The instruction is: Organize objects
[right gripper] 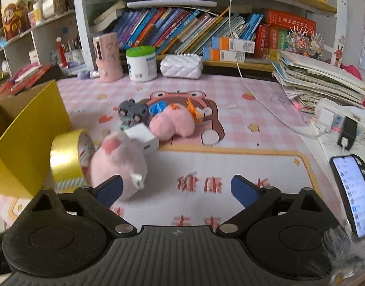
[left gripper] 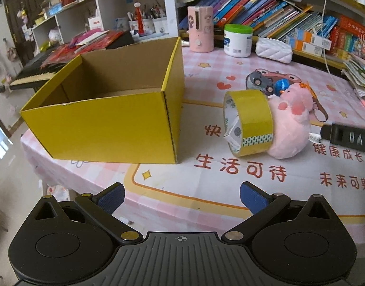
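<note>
Pink checked tablecloth [left gripper: 230, 183] with red printed characters, set before crowded bookshelves [right gripper: 182, 28]. One open yellow corrugated cardboard box [left gripper: 106, 126], rectangular, left of centre on the cloth. One roll of glossy yellow adhesive tape [left gripper: 250, 124], upright on its edge, right of the box and apart from it, touching one fluffy pink plush toy [left gripper: 292, 128]. One white cuboid charger block [right gripper: 142, 139] against that plush's top. Behind, one second pink plush with orange trim [right gripper: 175, 121], one grey toy car [right gripper: 132, 113] lying wheels outward, one small blue item [right gripper: 157, 107], all clustered together. Along the rear edge: one pink cylindrical tumbler [right gripper: 108, 57], one white tub with green lid [right gripper: 141, 63], one white quilted pouch [right gripper: 182, 65]. At far right, one stack of papers [right gripper: 320, 81], one smartphone [right gripper: 351, 193] with lit screen.

Left gripper [left gripper: 182, 197]: blue ribbed pads spread wide, holding nothing, above the near table edge. Right gripper [right gripper: 177, 191]: pads equally parted, holding nothing, left pad [right gripper: 109, 190] just in front of the nearer plush.
</note>
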